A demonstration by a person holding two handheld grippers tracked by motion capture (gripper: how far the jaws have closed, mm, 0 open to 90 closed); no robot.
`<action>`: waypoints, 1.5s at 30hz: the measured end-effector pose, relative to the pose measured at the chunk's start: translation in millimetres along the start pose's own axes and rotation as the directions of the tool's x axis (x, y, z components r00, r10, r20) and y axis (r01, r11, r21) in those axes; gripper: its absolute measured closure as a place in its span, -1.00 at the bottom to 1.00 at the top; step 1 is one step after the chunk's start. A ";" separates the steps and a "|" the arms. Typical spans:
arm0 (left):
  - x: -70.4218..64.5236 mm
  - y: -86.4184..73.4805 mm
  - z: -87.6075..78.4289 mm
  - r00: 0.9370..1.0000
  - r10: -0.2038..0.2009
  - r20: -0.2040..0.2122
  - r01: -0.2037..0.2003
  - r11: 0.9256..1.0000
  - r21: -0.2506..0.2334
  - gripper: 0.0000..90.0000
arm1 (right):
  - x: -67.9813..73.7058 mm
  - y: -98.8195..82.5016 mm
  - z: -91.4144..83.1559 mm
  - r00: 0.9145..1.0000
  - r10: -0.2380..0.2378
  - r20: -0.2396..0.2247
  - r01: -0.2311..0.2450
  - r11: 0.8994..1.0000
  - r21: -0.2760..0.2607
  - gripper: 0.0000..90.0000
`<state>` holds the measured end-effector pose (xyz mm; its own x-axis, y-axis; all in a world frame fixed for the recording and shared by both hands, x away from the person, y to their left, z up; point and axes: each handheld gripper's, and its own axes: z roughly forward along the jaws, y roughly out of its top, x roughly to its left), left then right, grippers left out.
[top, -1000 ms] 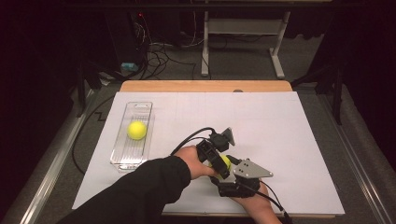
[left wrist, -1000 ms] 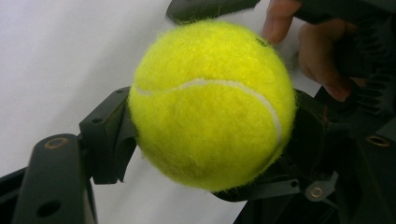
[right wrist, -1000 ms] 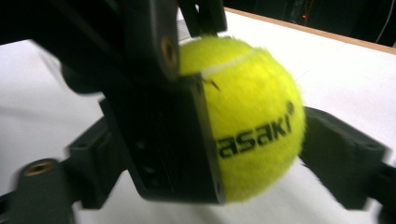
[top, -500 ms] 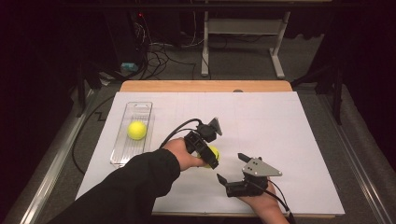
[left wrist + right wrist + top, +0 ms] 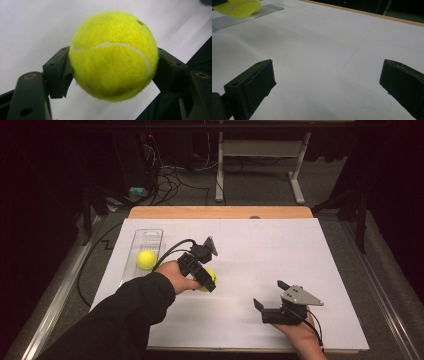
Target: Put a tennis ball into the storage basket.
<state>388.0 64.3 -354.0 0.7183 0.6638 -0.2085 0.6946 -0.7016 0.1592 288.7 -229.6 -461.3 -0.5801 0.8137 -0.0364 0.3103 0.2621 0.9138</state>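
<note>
left tongs [image 5: 207,282] clamped on a tennis ball [image 5: 113,55], lifted off the tabletop [image 5: 250,250], right tongs [image 5: 270,296] spread wide and holding nothing, second ball [image 5: 146,259] in clear tray [image 5: 155,236] beyond the left tongs

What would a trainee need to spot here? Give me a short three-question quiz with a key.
1. True or false: the left gripper is shut on a tennis ball.
2. Where does the other ball lie? A) in the clear tray B) on the floor C) in the right gripper
3. Fill in: the right gripper's jaws stand ____ over the white table.

Key: 1 true; 2 A; 3 open, with nothing between them.
</note>
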 end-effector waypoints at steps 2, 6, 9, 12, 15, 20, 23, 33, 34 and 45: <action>4.0 -3.4 -2.6 1.000 -0.005 -0.012 0.005 1.000 0.006 -0.41 | -5.5 -1.6 -3.4 1.000 0.007 0.013 -0.007 1.000 -0.001 -1.00; 13.9 -12.3 -9.8 0.999 -0.023 -0.024 0.023 1.000 0.006 -0.41 | -16.6 -5.2 -10.7 0.999 0.013 0.044 -0.013 1.000 0.002 -1.00; 24.2 -20.5 -17.3 0.999 -0.043 -0.030 0.044 0.999 0.007 -0.41 | -23.9 -8.2 -16.6 0.997 0.033 0.064 -0.033 0.999 0.003 -1.00; 35.3 -29.7 -26.5 0.997 -0.065 -0.049 0.065 0.998 0.005 -0.41 | -31.1 -11.1 -22.1 0.996 0.034 0.082 -0.034 0.999 -0.001 -1.00; 47.7 -40.6 -36.6 0.993 -0.097 -0.063 0.097 0.995 -0.006 -0.41 | -34.5 -13.1 -25.4 0.995 0.040 0.090 -0.040 0.999 -0.001 -1.00; 66.8 -63.2 -51.6 0.985 -0.145 -0.092 0.143 0.989 -0.023 -0.41 | -36.9 -14.3 -28.4 0.995 0.038 0.092 -0.038 0.999 0.000 -1.00; 80.3 -80.9 -59.9 0.976 -0.185 -0.110 0.183 0.983 -0.032 -0.41 | -36.6 -14.1 -28.8 0.995 0.040 0.092 -0.041 0.999 -0.001 -1.00; 116.8 -118.1 -56.7 0.949 -0.286 -0.131 0.283 0.958 -0.041 -0.41 | -34.2 -14.2 -26.4 0.996 0.031 0.085 -0.032 0.999 0.007 -1.00; 118.5 -118.7 -53.7 0.950 -0.286 -0.129 0.283 0.958 -0.036 -0.41 | -34.2 -14.3 -26.5 0.996 0.030 0.085 -0.031 0.999 0.008 -1.00; 126.6 -112.7 -22.5 0.942 -0.303 -0.141 0.308 0.951 0.013 -0.42 | -33.6 -15.5 -25.9 0.996 0.036 0.083 -0.037 0.999 0.009 -0.99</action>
<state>401.6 233.2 -376.7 0.4720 0.8749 -0.1084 0.8815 -0.4663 0.0743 283.9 -274.4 -463.8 -0.5043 0.8627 -0.0371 0.3383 0.2369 0.9107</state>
